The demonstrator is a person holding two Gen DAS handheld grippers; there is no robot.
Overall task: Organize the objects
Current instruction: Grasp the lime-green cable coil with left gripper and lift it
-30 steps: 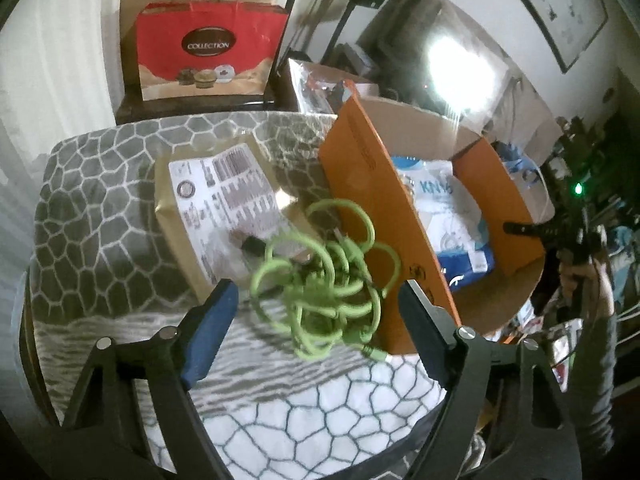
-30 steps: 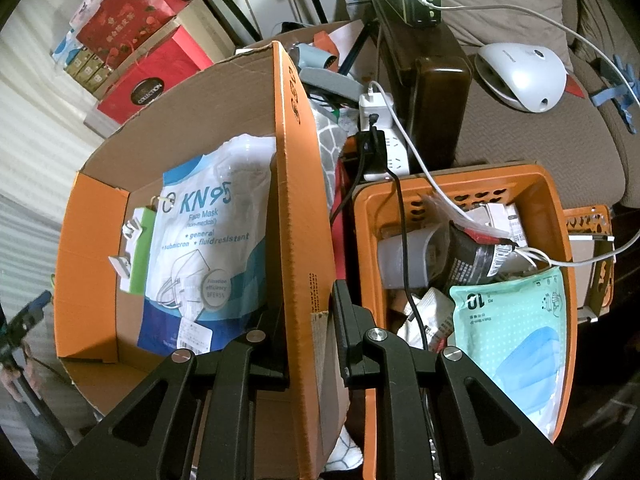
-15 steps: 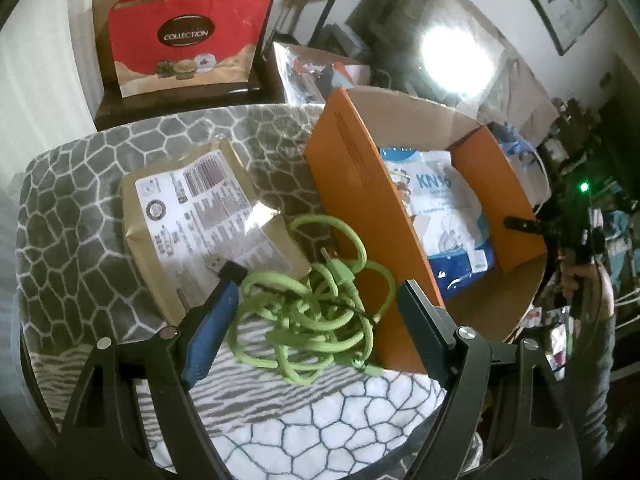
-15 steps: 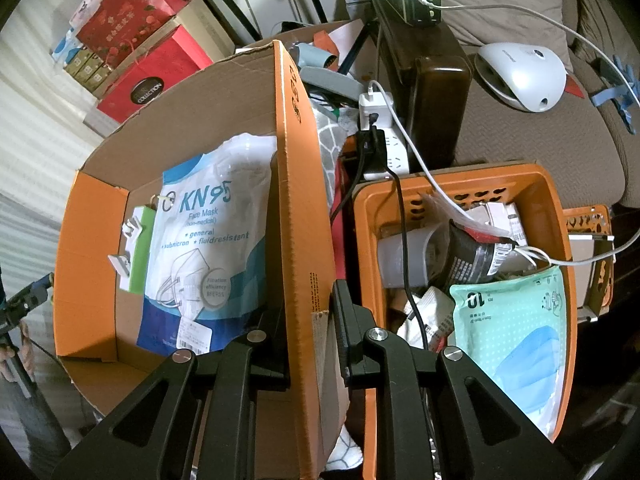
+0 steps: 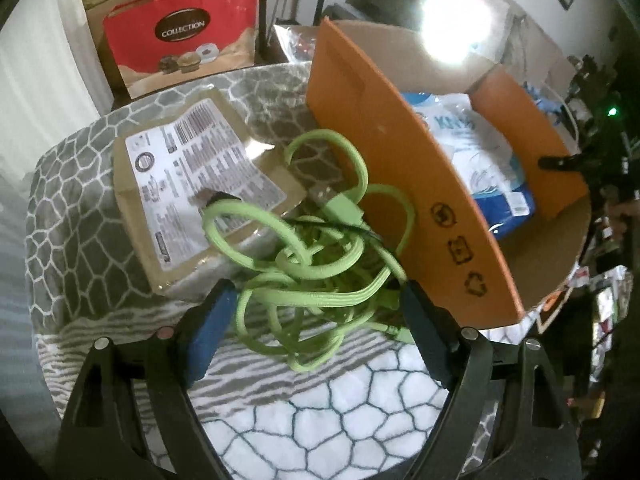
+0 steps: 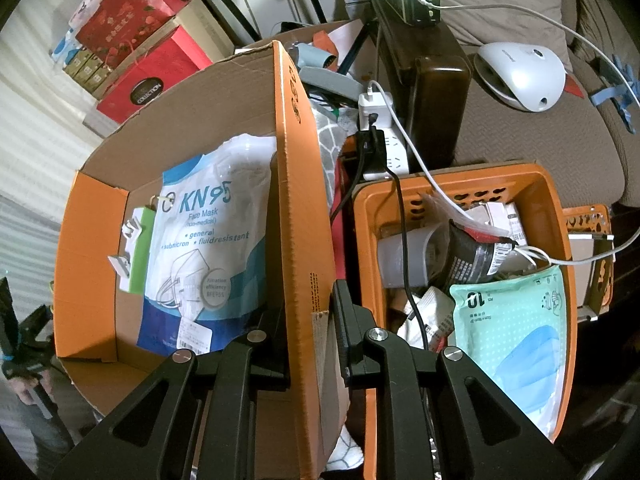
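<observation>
The left gripper stands with its jaws spread wide on either side of a tangled green cable, which lies on the patterned cloth just in front of the orange cardboard box; whether the pads touch the cable cannot be told. Beside the box and partly under the cable's far loops lies a tan padded envelope with a printed white label. The right gripper is clamped on the box's near wall, one finger inside and one outside.

Inside the box lies a KN95 face mask pack, flat on the bottom, with a green and white packet beside it against the side flap.

Just beside the box, on the right gripper's side, stands an orange plastic basket. It holds a mint-green mask pack, a grey cup, a dark pouch and small sachets, with a black cord and a white cord trailing in.

Beyond the box stands a red gift bag marked "COLLECTION".
</observation>
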